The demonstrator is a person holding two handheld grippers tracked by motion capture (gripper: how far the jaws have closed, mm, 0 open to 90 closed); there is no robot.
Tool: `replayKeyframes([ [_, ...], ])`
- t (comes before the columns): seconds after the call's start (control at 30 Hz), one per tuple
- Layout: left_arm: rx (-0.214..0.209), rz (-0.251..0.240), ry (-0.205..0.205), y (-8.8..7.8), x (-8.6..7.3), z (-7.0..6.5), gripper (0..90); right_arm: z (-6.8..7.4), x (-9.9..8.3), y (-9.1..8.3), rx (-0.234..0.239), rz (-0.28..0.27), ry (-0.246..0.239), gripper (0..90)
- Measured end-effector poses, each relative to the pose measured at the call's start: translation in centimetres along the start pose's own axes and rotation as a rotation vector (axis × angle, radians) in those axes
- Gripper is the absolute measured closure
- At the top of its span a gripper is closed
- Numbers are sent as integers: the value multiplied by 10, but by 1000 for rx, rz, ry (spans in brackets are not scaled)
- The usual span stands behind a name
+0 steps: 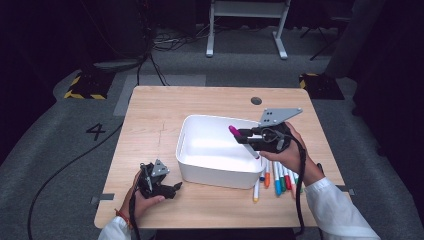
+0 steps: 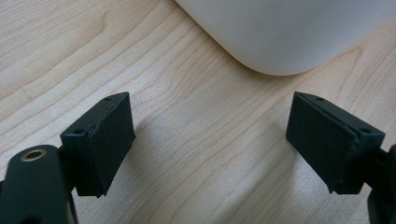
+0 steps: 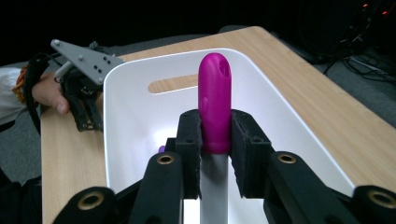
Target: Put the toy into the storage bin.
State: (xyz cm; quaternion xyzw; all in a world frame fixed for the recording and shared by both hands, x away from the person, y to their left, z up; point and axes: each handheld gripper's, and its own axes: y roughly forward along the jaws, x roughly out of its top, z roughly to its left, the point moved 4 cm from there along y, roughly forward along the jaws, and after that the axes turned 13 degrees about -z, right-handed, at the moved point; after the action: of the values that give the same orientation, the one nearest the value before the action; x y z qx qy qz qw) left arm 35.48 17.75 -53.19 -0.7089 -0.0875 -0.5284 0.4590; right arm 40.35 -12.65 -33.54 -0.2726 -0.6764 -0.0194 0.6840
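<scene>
A white marker with a magenta cap point(image 1: 235, 132) is clamped between the jaws of my right gripper point(image 1: 245, 138), which hangs over the right part of the white bin point(image 1: 210, 172). In the right gripper view the cap point(image 3: 215, 100) sticks up past the shut pads of my right gripper point(image 3: 215, 133), above the bin's inside point(image 3: 135, 107). My left gripper point(image 1: 175, 188) rests low on the table by the bin's near left corner. Its jaws stand wide open, and between them my left gripper point(image 2: 210, 135) has only bare wood.
Several coloured markers point(image 1: 276, 179) lie side by side on the wooden table point(image 1: 150, 115), just right of the bin's near corner. The bin's rounded corner point(image 2: 289, 37) is close ahead of the left jaws. A small purple bit point(image 3: 161, 149) peeks out inside the bin.
</scene>
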Motion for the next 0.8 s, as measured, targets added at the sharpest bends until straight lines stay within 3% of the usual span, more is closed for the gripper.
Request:
replayKeyframes([
  [0.2, -1, 1, -1, 0, 0, 0, 153, 9, -9, 23, 45, 91, -28, 747],
  [0.53, -2, 0, -1, 0, 0, 0, 153, 28, -30, 45, 133, 263, -66, 743],
  [0.6, -3, 0, -1, 0, 0, 0, 153, 32, -33, 47, 143, 276, -70, 739],
  [0.67, -3, -1, 0, 0, 0, 0, 153, 35, -35, 50, 146, 270, -68, 637],
  [0.8, -4, -2, 0, 0, 0, -1, 153, 32, -35, 49, 120, 241, -49, 614],
])
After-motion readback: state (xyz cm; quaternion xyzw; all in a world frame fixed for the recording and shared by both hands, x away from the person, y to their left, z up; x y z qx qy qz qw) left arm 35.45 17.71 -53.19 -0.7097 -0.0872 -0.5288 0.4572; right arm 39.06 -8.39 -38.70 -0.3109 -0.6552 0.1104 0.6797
